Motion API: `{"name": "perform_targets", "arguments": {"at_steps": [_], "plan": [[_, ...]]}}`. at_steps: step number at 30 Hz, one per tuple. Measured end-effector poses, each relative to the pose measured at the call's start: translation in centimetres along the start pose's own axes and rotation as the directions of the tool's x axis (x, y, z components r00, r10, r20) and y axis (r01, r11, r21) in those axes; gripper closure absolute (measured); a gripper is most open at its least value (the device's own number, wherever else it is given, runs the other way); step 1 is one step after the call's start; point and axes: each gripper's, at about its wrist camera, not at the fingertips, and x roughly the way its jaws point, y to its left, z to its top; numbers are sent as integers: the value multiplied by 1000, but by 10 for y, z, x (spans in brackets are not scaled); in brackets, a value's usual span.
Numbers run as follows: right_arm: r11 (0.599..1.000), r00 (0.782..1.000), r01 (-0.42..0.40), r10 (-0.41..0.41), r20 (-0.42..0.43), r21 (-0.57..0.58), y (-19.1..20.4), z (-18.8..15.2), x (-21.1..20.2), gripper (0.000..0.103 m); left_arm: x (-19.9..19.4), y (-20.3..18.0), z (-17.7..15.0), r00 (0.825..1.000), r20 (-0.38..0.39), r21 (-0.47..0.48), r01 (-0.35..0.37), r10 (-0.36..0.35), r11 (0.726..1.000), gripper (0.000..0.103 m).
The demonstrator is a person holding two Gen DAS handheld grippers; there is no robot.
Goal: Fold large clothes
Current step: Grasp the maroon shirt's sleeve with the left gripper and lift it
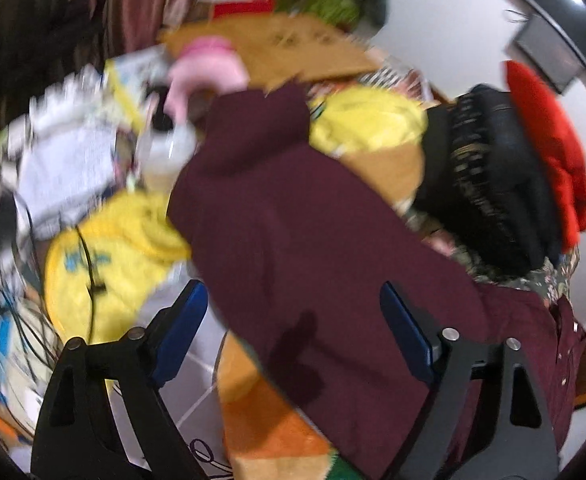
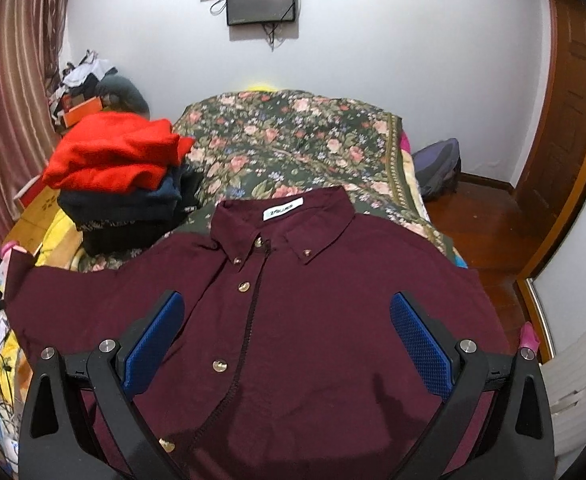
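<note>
Now maroon shirt flat beneath spread right claw.

I see open flowered bedspread beyond the shirt, free to pass over. A stack of folded clothes blocks my left, with clutter beyond the sleeve.

We hold our left gripper with its blue pads spread wide, and our right gripper likewise gapes, gripping nothing.
</note>
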Motion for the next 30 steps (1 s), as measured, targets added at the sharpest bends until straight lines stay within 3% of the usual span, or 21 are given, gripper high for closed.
{"name": "perform_targets", "arguments": {"at_steps": [5,10,13,16,18,21,24,28,30], "plan": [[1000,1000,-4,4,-12,-10,2,4,8,1,28,22,-12,995,-90,-91,30,-38,995,20],[1000,1000,-9,8,-27,-7,4,4,12,1,50,40,-9,992,-80,-156,85,-98,984,24],[1000,999,-11,11,-32,-5,3,4,13,1,64,47,-4,982,-84,-201,147,-166,968,36],[1000,1000,-7,7,-31,-7,2,4,11,1,66,46,-1,979,-87,-213,160,-182,964,64],[1000,1000,-8,8,-28,-3,2,5,10,1,59,36,1,988,-74,-169,123,-137,978,86],[1000,1000,-16,16,-22,6,-1,4,7,1,36,12,5,998,-5,-64,69,-70,995,93],[1000,1000,-24,24,-13,8,-2,3,3,1,7,-20,9,997,81,54,11,-16,998,96],[999,1000,-30,30,-4,10,-8,0,-2,1,-44,-69,14,977,196,180,46,-82,983,96],[999,999,-34,34,2,13,-11,-2,-4,1,-73,-98,13,958,250,247,78,-141,966,97]]}}
